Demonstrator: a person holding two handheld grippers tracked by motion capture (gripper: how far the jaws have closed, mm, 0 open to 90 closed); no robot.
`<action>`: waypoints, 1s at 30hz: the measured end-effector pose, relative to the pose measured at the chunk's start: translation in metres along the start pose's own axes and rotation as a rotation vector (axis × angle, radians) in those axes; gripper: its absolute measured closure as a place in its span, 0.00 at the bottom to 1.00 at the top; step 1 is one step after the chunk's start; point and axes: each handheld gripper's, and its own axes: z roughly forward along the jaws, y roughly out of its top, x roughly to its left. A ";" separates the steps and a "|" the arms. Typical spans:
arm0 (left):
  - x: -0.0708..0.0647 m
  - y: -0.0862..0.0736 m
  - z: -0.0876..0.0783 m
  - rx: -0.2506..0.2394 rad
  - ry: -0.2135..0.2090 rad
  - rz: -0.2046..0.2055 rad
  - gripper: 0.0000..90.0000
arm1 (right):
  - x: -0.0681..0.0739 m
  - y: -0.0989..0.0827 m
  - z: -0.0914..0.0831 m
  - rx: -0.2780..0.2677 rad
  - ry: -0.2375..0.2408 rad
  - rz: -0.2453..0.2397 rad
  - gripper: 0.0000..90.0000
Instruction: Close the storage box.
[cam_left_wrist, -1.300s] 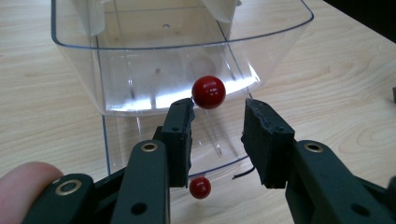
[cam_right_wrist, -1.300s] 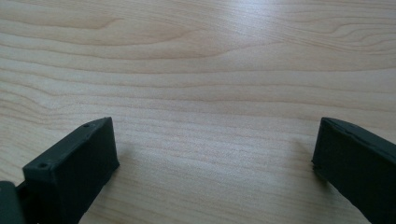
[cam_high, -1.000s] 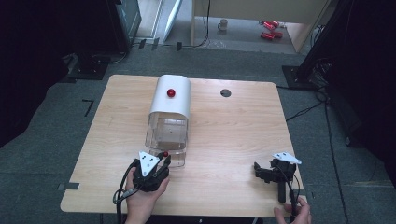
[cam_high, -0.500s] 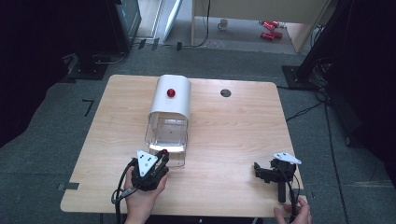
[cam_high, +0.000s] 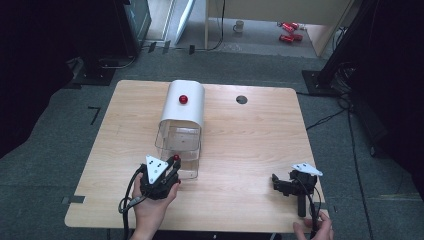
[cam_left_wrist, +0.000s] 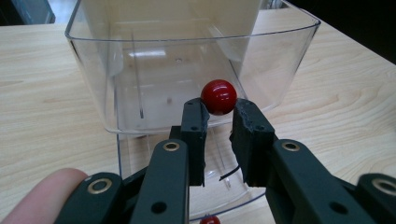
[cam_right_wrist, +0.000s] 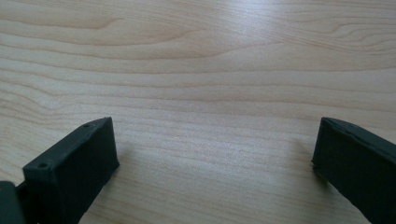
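Note:
A small red ball (cam_left_wrist: 218, 95) is pinched between the tips of my left gripper (cam_left_wrist: 218, 112), which is shut on it. The ball hangs just in front of the near wall of a clear plastic bin (cam_left_wrist: 187, 42). In the high view the left gripper (cam_high: 175, 161) sits at the bin's (cam_high: 177, 145) near end, a hand around it. The bin sticks out from under a white arched cover (cam_high: 186, 112) that has a red knob (cam_high: 183, 99) on top. My right gripper (cam_high: 276, 183) rests near the table's front right, its jaws wide open (cam_right_wrist: 215, 149) over bare wood.
A dark round hole (cam_high: 241, 99) is in the wooden table (cam_high: 250, 145) at the back right. A second small red spot (cam_left_wrist: 210, 220) shows under the left jaws. Dark floor, cables and stands surround the table.
The left gripper has edged slightly toward the clear bin with the red ball in it. The right gripper has stayed where it was.

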 end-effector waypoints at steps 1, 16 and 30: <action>0.000 0.001 0.001 0.000 0.001 0.001 0.84 | 0.000 0.000 0.000 0.000 0.000 0.000 0.00; 0.004 0.011 0.024 0.011 0.017 0.008 0.84 | 0.000 0.000 0.000 0.000 0.000 -0.001 0.00; 0.008 0.025 0.042 0.010 0.034 0.016 0.84 | 0.000 0.000 0.000 0.000 0.000 0.000 0.00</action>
